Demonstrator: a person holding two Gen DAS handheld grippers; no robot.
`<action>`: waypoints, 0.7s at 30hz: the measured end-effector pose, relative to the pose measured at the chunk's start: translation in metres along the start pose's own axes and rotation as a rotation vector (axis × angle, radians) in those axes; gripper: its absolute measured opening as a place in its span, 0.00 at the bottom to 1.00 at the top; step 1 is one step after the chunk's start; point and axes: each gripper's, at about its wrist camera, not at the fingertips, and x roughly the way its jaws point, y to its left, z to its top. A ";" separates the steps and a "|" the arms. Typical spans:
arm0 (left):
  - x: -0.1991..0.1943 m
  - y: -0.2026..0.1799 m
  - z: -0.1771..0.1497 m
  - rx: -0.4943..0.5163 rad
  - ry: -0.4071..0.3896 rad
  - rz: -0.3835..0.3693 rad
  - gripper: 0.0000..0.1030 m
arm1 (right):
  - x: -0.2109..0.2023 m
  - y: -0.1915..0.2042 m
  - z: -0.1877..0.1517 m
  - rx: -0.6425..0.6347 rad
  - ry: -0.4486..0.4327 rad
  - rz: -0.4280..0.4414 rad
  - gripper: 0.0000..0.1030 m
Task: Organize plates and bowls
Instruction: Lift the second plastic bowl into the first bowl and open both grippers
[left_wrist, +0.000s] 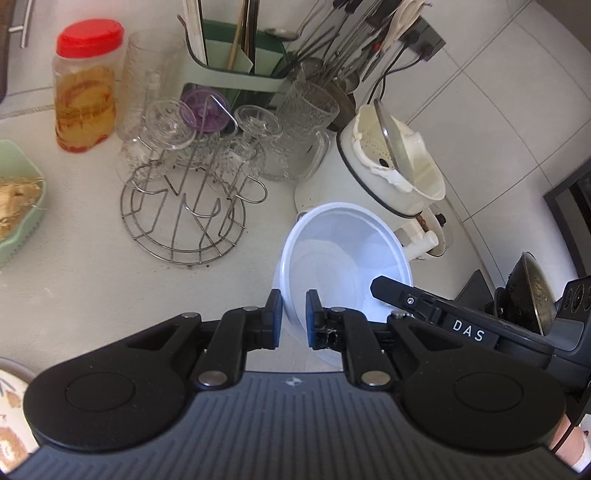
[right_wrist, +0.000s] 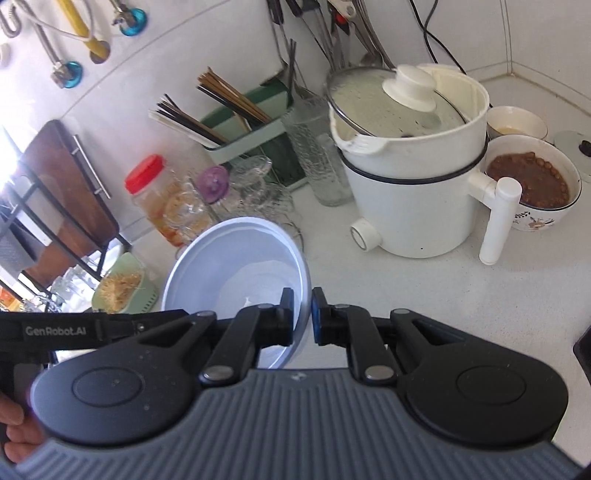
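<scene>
White, thin-walled and glossy, the plastic bowl (left_wrist: 343, 266) is seen in the left wrist view hanging tilted above the countertop (left_wrist: 74, 288), just near of the electric cooking pot (left_wrist: 391, 170) and right of the wire glass rack (left_wrist: 184, 218). Its near-left rim is pinched between the almost closed jaws of the left gripper (left_wrist: 294, 317). From the far right, the right gripper (left_wrist: 402, 295) reaches onto the opposite rim; "DAS" is read on it.

In the right wrist view the bowl (right_wrist: 236, 273) is clamped at its right rim by the nearly shut right gripper (right_wrist: 303, 317). "GenRobot.AI" is read on the left gripper's arm (right_wrist: 74, 328).

The bowl is judged light, slightly flexible and slippery; a rim grip on two opposite sides suits it, since one thin edge could slide or flex.
</scene>
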 end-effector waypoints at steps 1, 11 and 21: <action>-0.005 0.000 -0.002 0.004 -0.006 0.003 0.14 | -0.002 0.004 -0.002 -0.003 -0.002 0.000 0.12; -0.047 0.018 -0.032 -0.014 -0.047 0.029 0.14 | -0.014 0.037 -0.023 -0.023 -0.001 0.017 0.12; -0.071 0.049 -0.068 -0.064 -0.043 0.053 0.14 | -0.012 0.065 -0.059 -0.039 0.065 0.026 0.13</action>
